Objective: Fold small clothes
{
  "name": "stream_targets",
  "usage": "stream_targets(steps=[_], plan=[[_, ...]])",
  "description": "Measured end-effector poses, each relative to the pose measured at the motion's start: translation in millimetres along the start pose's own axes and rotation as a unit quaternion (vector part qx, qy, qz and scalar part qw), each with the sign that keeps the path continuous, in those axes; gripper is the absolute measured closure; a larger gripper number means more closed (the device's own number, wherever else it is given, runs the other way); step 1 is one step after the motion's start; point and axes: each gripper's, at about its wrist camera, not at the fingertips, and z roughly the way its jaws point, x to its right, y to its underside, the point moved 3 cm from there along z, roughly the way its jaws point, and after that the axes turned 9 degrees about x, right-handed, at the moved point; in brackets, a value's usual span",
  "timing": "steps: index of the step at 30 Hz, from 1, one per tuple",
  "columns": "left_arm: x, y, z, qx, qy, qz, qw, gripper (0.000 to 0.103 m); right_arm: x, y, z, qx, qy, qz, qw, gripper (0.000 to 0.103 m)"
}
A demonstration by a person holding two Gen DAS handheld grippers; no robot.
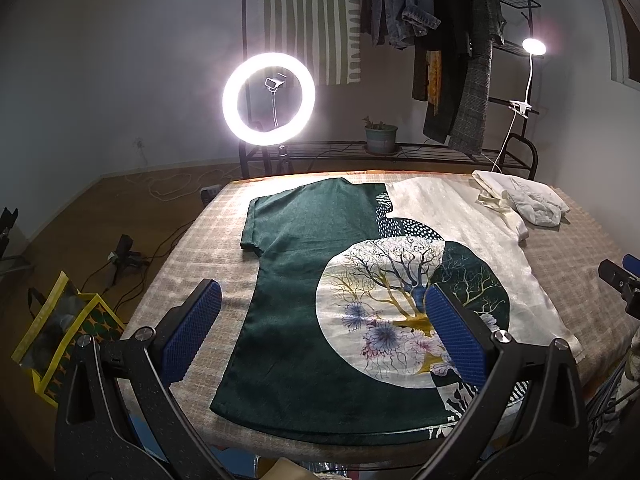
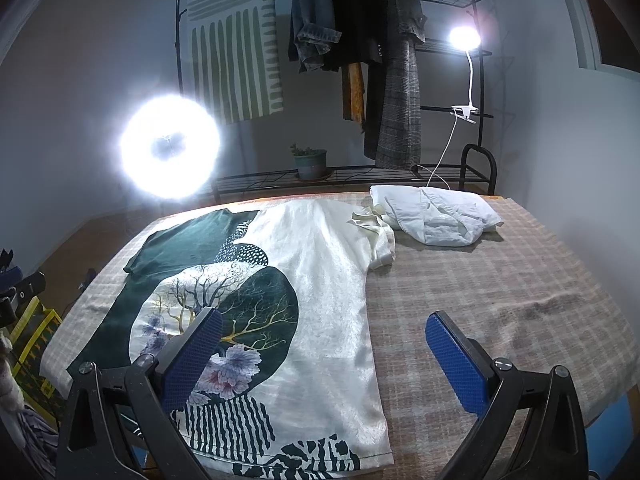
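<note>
Hovering over the hem: printed T-shirt [image 1: 360, 280] lies flat, long axis running away; left gripper [image 1: 324, 316] and right gripper [image 2: 324, 344] both spread, empty.

Bare tablecloth [image 2: 500, 300] right of the shirt [image 2: 320, 280] offers open passage. Crumpled white clothes [image 2: 436, 218] block the far right corner, touching the shirt's sleeve.
</note>
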Motion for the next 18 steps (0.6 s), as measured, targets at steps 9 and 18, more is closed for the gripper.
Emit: stream_targets(steps=[9,18], plan=[[-8.4,2.5,2.2,-0.008,-0.007,0.000,0.9999,0.000,0.3,-1.2,4.0,-0.005,-0.010,0.006,1.000,0.000],[-14.4,2.4,7.7,-0.022,-0.022,-0.002,0.9995,0.000,-4.8,-2.4,13.4,-0.020,-0.024,0.017,0.999,0.000]])
